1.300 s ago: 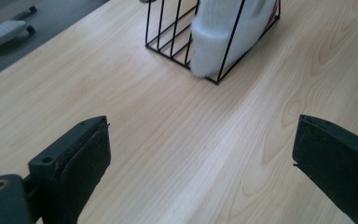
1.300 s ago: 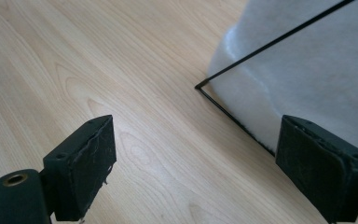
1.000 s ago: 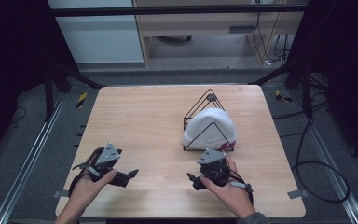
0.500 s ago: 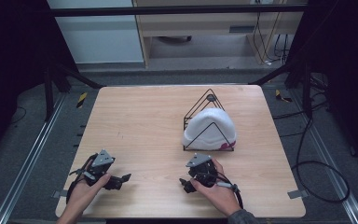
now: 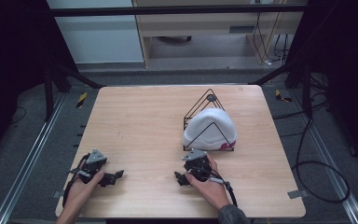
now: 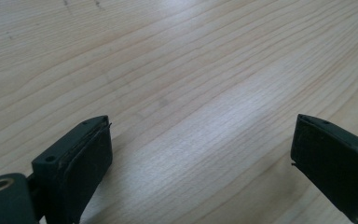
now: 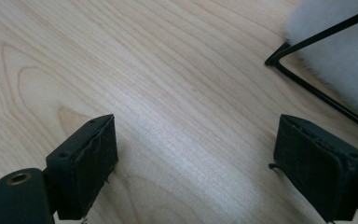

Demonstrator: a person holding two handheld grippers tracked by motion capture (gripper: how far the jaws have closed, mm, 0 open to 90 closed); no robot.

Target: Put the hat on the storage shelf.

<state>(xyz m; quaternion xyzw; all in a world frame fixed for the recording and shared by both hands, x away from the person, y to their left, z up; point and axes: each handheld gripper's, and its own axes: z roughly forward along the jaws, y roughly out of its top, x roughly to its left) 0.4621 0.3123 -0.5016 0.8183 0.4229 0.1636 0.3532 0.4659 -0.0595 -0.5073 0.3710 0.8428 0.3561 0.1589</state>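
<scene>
**White cap in its wire stand, both grippers wide**

The white domed cap [image 5: 209, 129] sits inside a black triangular wire stand [image 5: 208, 122] right of the wooden table's [image 5: 140, 121] centre. The right gripper [image 5: 182, 178] rests just before it, near the front edge, jaws wide. The left gripper [image 5: 114, 176] lies at the front-left corner, equally spread.

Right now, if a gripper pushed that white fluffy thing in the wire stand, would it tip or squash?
The white thing looks fuzzy, so probably soft and light. The stand is thin wire, so a push would likely slide both across the smooth table.
</scene>
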